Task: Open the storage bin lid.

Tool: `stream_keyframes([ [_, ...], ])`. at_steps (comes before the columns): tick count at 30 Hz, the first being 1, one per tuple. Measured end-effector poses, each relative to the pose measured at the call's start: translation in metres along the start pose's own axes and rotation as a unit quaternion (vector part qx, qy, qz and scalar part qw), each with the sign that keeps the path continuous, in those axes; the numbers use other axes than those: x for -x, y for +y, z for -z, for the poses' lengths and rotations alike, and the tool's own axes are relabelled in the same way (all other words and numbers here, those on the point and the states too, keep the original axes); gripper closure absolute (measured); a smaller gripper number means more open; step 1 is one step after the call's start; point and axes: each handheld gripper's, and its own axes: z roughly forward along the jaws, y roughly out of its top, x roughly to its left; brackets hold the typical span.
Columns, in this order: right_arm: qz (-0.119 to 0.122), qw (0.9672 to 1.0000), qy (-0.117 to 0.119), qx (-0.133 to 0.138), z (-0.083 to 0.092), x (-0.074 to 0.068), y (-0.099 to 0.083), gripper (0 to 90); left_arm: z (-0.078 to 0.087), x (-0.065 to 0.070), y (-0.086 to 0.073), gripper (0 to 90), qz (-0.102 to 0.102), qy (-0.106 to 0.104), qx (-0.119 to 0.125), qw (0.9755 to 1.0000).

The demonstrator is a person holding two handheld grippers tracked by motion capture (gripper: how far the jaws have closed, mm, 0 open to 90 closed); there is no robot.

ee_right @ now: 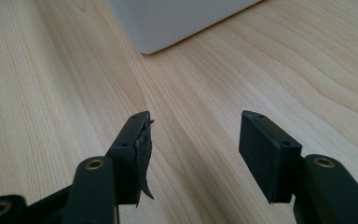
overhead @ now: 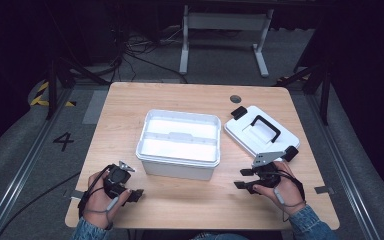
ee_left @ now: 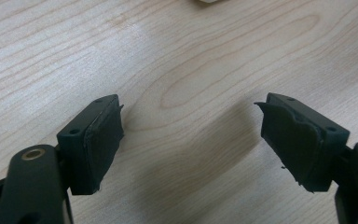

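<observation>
Grippers (overhead: 135, 194) (overhead: 241, 178): two; box (overhead: 179, 144), one; lid (overhead: 261, 131), one.

At centre frame, a white box (overhead: 179, 144); right of it, a white lid (overhead: 260, 134) with black handle (overhead: 265, 126); pale wood-grain table (overhead: 190, 200).

white box (ee_right: 177, 21) cut off at top edge, forearms cropped below
</observation>
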Motion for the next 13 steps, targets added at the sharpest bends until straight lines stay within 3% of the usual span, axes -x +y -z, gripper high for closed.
stream_keyframes([
  [13, -0.006, 1.0, 0.003, 0.001, -0.014, 0.0, -0.008, 43.0, -0.003, 0.001, 0.002, 20.6, 0.003, -0.002, -0.003, 1.0],
])
